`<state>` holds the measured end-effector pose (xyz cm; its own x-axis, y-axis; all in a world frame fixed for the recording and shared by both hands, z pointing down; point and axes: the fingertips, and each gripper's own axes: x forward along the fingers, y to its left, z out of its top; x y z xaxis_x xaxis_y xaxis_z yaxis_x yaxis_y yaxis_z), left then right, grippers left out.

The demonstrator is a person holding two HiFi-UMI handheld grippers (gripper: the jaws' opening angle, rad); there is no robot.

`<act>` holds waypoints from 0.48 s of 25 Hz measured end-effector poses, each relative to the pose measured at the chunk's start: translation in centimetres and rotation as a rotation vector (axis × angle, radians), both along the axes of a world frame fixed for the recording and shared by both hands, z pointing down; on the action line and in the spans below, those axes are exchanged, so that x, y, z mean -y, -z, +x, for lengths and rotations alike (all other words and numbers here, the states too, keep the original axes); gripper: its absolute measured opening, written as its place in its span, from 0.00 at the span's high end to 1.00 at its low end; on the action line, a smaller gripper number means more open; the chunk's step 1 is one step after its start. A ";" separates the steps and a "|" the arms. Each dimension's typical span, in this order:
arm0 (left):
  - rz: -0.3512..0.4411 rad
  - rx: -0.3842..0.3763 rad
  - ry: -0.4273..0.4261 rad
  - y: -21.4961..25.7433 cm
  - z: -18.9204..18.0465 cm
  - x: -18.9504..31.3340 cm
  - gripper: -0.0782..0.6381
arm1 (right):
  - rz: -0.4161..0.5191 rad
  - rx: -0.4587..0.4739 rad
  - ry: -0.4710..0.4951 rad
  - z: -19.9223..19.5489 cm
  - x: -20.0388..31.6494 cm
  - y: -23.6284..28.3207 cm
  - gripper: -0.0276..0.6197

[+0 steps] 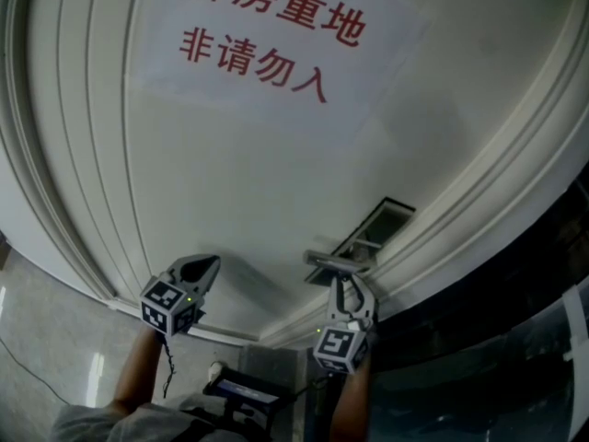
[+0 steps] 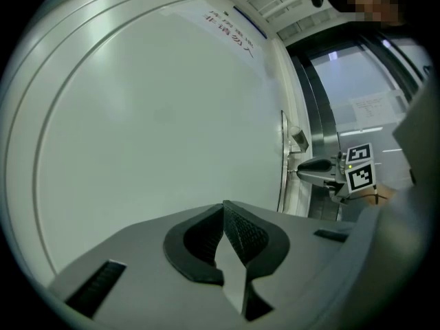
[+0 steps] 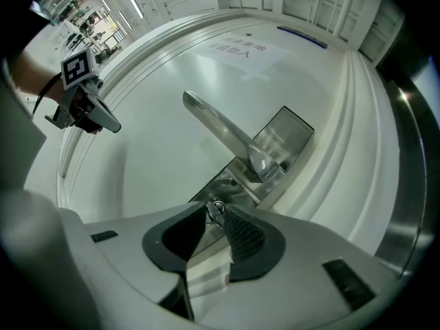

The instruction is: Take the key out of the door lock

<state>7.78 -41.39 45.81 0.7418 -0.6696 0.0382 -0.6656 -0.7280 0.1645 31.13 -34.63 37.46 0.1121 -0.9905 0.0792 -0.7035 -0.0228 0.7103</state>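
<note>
A small silver key (image 3: 216, 208) sticks out of the steel lock plate (image 3: 282, 136) below the lever handle (image 3: 220, 126) on a white door (image 1: 230, 182). My right gripper (image 3: 217, 212) is at the lock with its pads closed on the key's head. In the head view the same gripper (image 1: 345, 282) points up at the handle (image 1: 331, 263), and the key is hidden behind it. My left gripper (image 2: 223, 208) is shut and empty. It hangs in front of the bare door panel, left of the lock (image 1: 207, 263).
A paper sign with red characters (image 1: 267, 35) is stuck high on the door. Curved mouldings (image 1: 479, 191) frame the panel. To the right of the door is a dark glass panel (image 1: 515, 339). The person's forearms and a dark device (image 1: 244, 392) are below.
</note>
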 end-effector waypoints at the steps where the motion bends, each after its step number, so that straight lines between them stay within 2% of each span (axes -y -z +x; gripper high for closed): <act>1: -0.001 -0.002 0.002 0.0 0.0 0.0 0.88 | 0.008 -0.011 0.000 0.0 0.1 0.0 0.81; 5: -0.007 -0.014 0.008 -0.1 -0.2 0.1 0.88 | 0.008 -0.070 -0.001 -0.1 0.2 -0.5 0.91; 8: -0.011 -0.017 0.009 -0.1 -0.3 0.2 0.88 | 0.021 -0.113 -0.001 -0.2 0.2 -0.3 0.91; 12: -0.017 -0.028 0.010 -0.2 -0.3 0.2 0.88 | -0.013 -0.180 -0.006 -0.3 0.3 -0.6 0.91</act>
